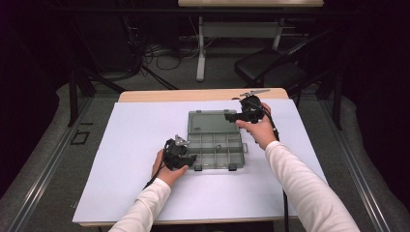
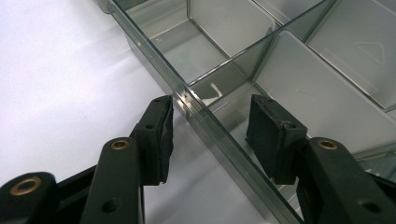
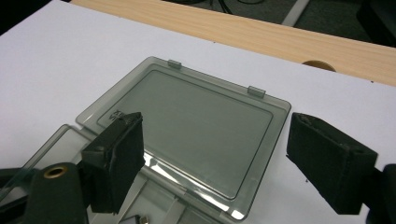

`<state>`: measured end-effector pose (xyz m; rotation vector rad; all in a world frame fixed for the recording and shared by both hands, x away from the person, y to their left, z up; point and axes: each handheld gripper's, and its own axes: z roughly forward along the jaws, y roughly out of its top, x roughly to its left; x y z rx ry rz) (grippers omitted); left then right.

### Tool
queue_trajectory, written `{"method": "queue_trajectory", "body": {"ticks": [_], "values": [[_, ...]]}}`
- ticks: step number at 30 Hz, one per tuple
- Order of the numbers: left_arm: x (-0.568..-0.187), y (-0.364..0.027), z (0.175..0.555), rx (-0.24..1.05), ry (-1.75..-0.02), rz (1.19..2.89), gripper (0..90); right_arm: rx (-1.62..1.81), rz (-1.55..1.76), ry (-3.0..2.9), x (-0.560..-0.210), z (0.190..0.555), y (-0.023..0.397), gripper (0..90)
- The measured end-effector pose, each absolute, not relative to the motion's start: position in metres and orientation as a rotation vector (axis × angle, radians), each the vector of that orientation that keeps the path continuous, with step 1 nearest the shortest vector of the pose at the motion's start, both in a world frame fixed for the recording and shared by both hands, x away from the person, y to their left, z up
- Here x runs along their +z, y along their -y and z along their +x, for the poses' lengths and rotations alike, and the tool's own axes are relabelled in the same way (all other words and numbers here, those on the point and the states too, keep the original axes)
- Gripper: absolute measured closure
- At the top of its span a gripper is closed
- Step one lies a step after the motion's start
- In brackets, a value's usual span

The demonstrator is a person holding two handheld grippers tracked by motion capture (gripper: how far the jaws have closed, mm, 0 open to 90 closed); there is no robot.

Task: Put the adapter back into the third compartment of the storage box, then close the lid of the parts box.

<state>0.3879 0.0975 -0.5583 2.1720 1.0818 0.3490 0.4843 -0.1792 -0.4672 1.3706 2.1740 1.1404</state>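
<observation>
A shallow, smoke-grey transparent plastic compartment box (image 1: 215, 150) lies open near the middle of the white table sheet (image 1: 140, 140), its flat hinged lid (image 1: 212, 122) folded back onto the sheet on the far side. Clear dividers split the tray into several compartments; a small metallic item (image 3: 140, 219) lies in one of them, too small to identify with certainty.

The left gripper (image 1: 186, 162) sits at the near left corner of the box. In the left gripper view its jaws straddle the transparent side wall (image 2: 205, 116) of the tray, one pad outside over the sheet, the other inside over a compartment. A gap appears on both sides of the wall, so the jaws stand part open and grip nothing.

The right gripper (image 1: 232, 116) hovers at the far right, over the right edge of the lid. In the right gripper view its jaws are spread wide above the lid, one pad over the hinge side, the other past the lid's edge over the sheet, with nothing between them.

Beyond the sheet a strip of pale wooden tabletop (image 3: 261, 32) shows.
</observation>
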Motion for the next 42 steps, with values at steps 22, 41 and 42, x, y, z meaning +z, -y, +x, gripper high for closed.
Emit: {"method": "queue_trajectory", "body": {"ticks": [22,41,42], "values": [[-0.559,-0.097,0.387,0.359,-1.086,2.167,50.7,1.073,1.536,-2.104,-0.487,0.513,0.195,18.8],[-0.558,-0.097,0.387,0.356,-1.082,2.174,50.7,1.008,1.655,-2.151,-0.508,0.523,0.191,22.1],[-0.558,-0.097,0.387,0.357,-1.083,2.174,50.7,1.014,1.663,-2.155,-0.509,0.523,0.190,22.0]]}}
